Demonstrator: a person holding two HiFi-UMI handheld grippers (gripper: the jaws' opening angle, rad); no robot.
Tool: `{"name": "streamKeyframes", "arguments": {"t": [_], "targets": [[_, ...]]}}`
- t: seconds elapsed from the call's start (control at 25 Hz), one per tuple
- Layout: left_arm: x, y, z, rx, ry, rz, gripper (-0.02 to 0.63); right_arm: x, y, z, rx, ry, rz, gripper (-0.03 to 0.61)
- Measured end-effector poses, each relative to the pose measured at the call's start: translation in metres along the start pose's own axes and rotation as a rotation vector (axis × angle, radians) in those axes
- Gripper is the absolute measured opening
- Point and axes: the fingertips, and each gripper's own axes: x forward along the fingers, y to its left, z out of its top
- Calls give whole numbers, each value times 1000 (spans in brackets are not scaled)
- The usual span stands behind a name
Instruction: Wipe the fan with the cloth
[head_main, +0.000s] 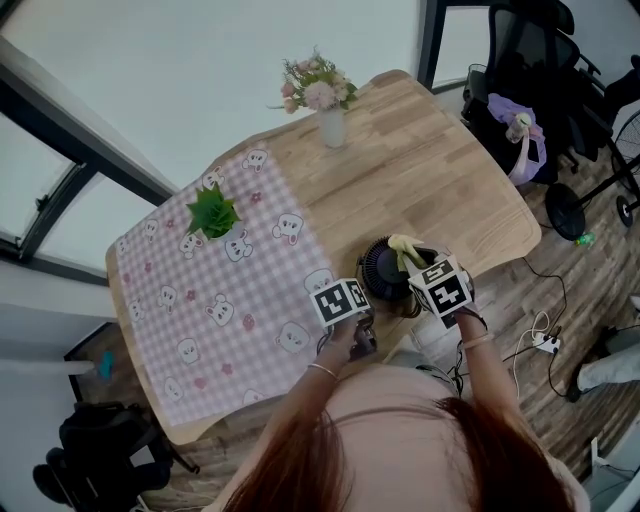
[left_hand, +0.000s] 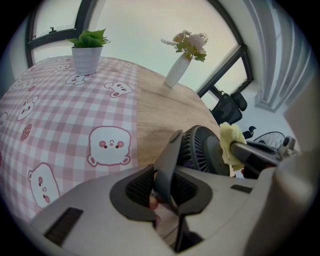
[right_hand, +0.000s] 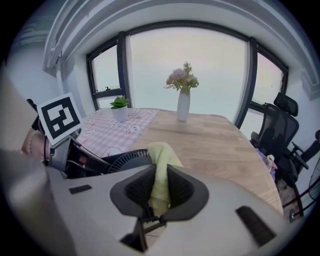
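Note:
A small dark round fan (head_main: 383, 268) stands near the table's front edge. In the left gripper view the fan (left_hand: 201, 150) has a grey flat stand arm (left_hand: 170, 155), and my left gripper (left_hand: 163, 186) is shut on that arm. A yellow cloth (head_main: 404, 247) lies against the fan's top right side. My right gripper (right_hand: 159, 189) is shut on the cloth (right_hand: 160, 165), just above the fan's grille (right_hand: 122, 160). From the left gripper view, the cloth (left_hand: 229, 143) presses on the fan's back face.
A pink checked tablecloth (head_main: 200, 300) with bear prints covers the left half of the wooden table (head_main: 420, 170). A small potted plant (head_main: 212, 213) stands on it, and a white vase of flowers (head_main: 328, 110) stands at the far side. An office chair (head_main: 535, 60) is right of the table.

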Motion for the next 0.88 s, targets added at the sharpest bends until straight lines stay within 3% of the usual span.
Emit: {"name": "streamKeyframes", "arguments": {"t": [0.88], "targets": [[0,1,0,-15,-11,9,72,4,4,-15,41,22,-7,51]]}}
